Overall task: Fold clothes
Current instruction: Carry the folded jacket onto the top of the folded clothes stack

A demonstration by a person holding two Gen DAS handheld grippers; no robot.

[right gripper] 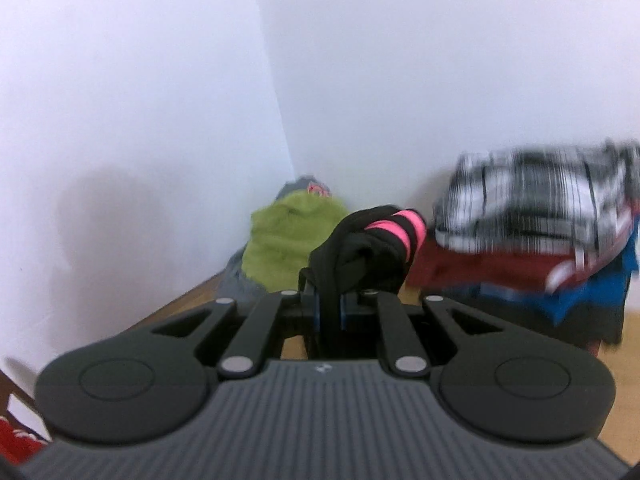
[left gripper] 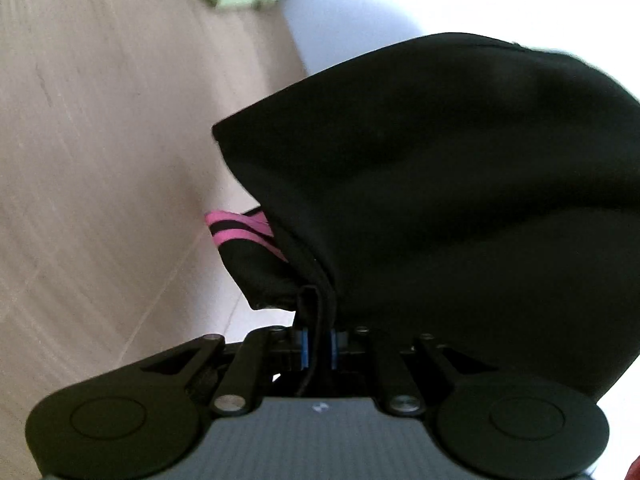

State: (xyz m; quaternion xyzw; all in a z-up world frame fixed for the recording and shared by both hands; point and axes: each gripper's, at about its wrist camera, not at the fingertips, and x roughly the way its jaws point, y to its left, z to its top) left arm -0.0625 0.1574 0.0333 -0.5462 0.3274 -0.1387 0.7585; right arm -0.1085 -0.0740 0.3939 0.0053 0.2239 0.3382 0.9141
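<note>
- Left tool (left gripper: 318, 346) first, right under its own camera: jaws drawn narrow, blue pads pinching a thin black edge of the black garment (left gripper: 440, 200), which rises straight out of the grip
- From that pinch the cloth balloons up and to the right of the left tool in one dark, smooth lobe, filling most of the left wrist view; a pink-and-black striped band (left gripper: 240, 230) peeks out on the lobe's left side, just above the pinch
- Right tool (right gripper: 328, 312) likewise nearly closed, clamped on a bunched wad of the same black fabric; a pink stripe (right gripper: 396, 226) wraps over the top of the wad just beyond its tips
- My read: both tools hold the one garment, so it hangs between them off the tabletop (right gripper: 624, 328), and its long axis runs from one pinch to the other; neither hand is nearer, each already has its end
- The coming move likely turns on pulling those two pinches apart to stretch the cloth flat, since it looks slack and gathered, soft and limp, no crisp edge showing
- Beyond the garment, a green cloth (right gripper: 292, 236) sits in the wall corner, well behind the right tool
- To the right of that green cloth, a blurred pile of clothes (right gripper: 540, 240), checked black-and-white on top, red and blue beneath, against the white wall (right gripper: 400, 60)
</note>
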